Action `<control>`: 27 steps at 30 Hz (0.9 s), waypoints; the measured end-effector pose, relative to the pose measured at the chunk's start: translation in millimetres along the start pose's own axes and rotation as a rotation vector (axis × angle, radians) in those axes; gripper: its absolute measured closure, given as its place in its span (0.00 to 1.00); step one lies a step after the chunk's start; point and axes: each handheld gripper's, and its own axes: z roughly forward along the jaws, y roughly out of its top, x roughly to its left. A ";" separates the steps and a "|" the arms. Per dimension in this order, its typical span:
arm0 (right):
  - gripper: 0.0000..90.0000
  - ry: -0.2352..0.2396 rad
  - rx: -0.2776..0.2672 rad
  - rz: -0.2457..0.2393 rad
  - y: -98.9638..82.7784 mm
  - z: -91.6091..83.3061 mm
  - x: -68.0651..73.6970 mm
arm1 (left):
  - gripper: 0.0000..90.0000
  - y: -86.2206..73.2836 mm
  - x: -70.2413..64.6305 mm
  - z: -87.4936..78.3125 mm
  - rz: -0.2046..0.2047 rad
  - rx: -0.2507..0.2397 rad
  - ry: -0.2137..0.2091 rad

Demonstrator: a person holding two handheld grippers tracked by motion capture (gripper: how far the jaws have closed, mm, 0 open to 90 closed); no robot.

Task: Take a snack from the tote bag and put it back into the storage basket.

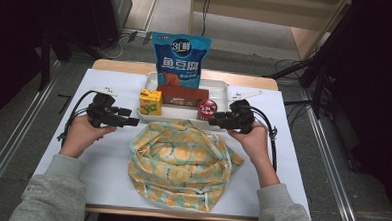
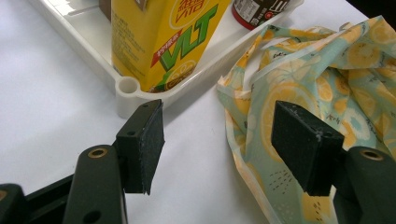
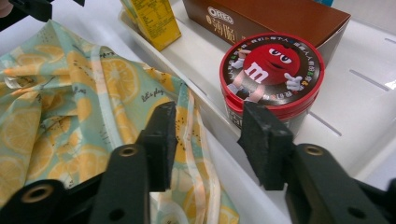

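Both grippers poised at the lemon-print bag's top edge.

Left gripper (image 1: 132,120) gapes wide over bare table beside the bag (image 1: 182,160); right gripper (image 1: 212,121) stands half open above the bag's strap, seemingly not pinching it, just before the white tray (image 1: 220,86).

We read "VLT" on the yellow drink carton (image 2: 161,39), "OREO" on the brown box (image 3: 261,18), and a white "m" on the red-lidded tub (image 3: 272,70).
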 end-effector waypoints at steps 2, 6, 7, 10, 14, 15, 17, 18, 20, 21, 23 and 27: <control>0.57 0.001 0.002 -0.006 -0.4 -1.1 1.8 | 0.39 0.0 -0.1 -0.2 0.001 -0.001 0.000; 0.52 0.005 0.009 -0.012 -1.0 -3.6 4.5 | 0.39 0.0 -0.3 -0.6 -0.001 -0.002 0.000; 0.51 0.008 0.008 -0.010 -1.0 -4.4 5.0 | 0.39 -0.1 -0.2 -0.6 -0.001 -0.001 0.001; 0.48 0.009 0.004 -0.003 -1.4 -7.8 6.2 | 0.39 -0.2 -0.2 -0.3 -0.002 0.000 0.001; 0.47 0.005 -0.006 -0.008 -4.2 -11.7 7.3 | 0.39 -0.2 -0.6 0.0 -0.001 0.002 -0.003; 0.47 0.005 -0.004 -0.006 -4.9 -12.5 7.8 | 0.39 -0.2 -0.8 0.0 0.000 0.003 -0.002; 0.46 0.001 -0.003 -0.008 -7.0 -14.2 8.3 | 0.39 -0.1 -0.8 0.1 0.001 0.004 -0.002; 0.45 -0.001 -0.006 -0.011 -8.0 -14.9 8.3 | 0.39 -0.2 -0.8 0.1 0.001 0.004 -0.002; 0.45 0.001 -0.005 -0.013 -9.8 -16.5 8.9 | 0.39 -0.3 -0.9 0.2 0.001 0.005 -0.001; 0.45 -0.003 -0.008 -0.015 -11.0 -17.4 9.2 | 0.39 -0.3 -1.0 0.2 0.001 0.006 -0.001; 0.44 -0.004 -0.007 -0.015 -12.9 -19.3 9.7 | 0.39 -0.4 -0.9 0.2 0.003 0.010 0.000; 0.43 -0.009 -0.011 -0.017 -17.7 -21.6 9.9 | 0.39 -1.4 -2.3 1.2 0.006 0.028 0.004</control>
